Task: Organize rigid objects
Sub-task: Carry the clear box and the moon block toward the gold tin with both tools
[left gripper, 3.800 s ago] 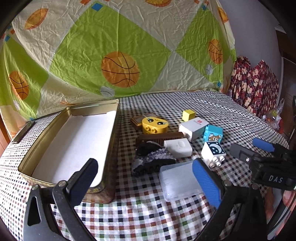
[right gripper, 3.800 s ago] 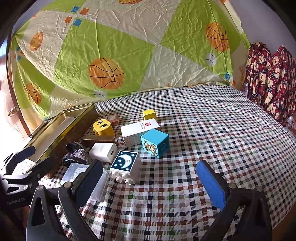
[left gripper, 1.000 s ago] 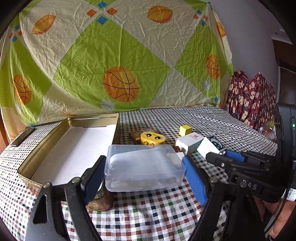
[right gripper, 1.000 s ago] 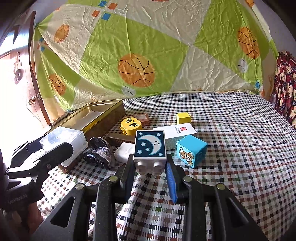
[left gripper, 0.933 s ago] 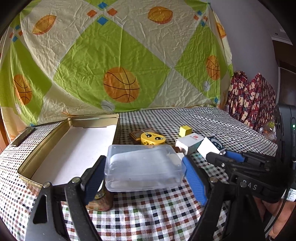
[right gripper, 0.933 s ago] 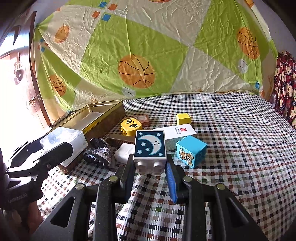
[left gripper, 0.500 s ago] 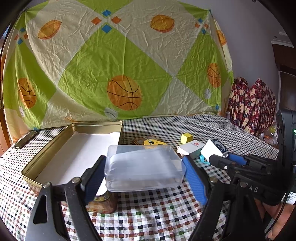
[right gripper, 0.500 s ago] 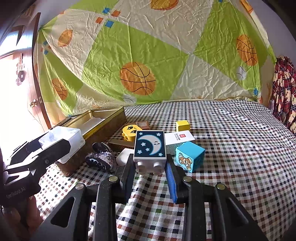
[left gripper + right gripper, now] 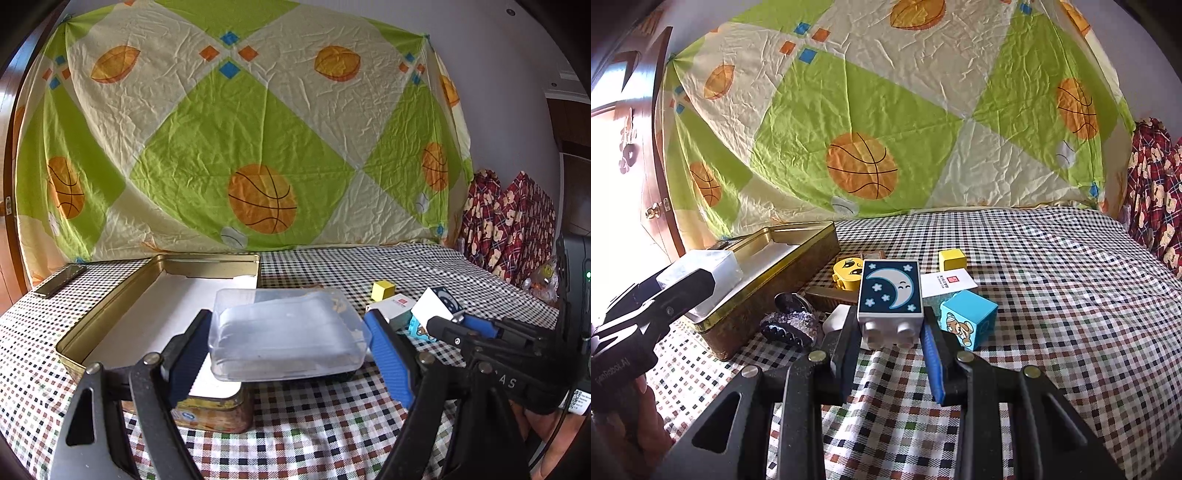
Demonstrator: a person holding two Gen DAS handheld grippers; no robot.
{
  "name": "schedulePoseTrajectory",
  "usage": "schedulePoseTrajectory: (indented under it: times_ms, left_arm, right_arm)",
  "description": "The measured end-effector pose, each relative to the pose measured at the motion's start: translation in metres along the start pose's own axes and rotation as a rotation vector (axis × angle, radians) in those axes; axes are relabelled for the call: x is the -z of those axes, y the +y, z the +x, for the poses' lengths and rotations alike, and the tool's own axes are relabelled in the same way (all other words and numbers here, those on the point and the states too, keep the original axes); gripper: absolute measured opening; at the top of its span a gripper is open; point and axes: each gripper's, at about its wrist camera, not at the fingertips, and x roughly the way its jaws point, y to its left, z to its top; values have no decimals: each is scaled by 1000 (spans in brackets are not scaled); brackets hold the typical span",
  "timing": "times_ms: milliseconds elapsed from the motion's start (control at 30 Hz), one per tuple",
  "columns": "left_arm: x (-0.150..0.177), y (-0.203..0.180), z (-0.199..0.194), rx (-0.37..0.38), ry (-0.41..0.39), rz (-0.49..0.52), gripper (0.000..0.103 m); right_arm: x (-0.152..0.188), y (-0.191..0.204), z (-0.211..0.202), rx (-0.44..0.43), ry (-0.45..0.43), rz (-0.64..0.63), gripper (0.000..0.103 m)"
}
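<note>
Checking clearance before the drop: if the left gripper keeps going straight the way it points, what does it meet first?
Probably the gold tin. The left gripper, shut on the clear plastic box, aims slightly downward over the tin's near corner, so its white floor or far wall comes first; depth is unclear.

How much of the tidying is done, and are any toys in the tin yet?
None yet: the gold tin shows only its white bottom. In hand: the left gripper holds a clear plastic box, the right gripper holds the moon block. Left on the cloth: yellow face block, yellow cube, white carton, blue bear cube, sparkly clip.
</note>
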Motion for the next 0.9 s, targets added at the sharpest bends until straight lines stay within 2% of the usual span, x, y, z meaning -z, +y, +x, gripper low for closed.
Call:
schedulePoseTrajectory:
  times_ms: [900]
  left_arm:
    - [-5,53,1,-66,0,-61,83]
  right_arm:
    - [-2,57,21,-105,31,-40,34]
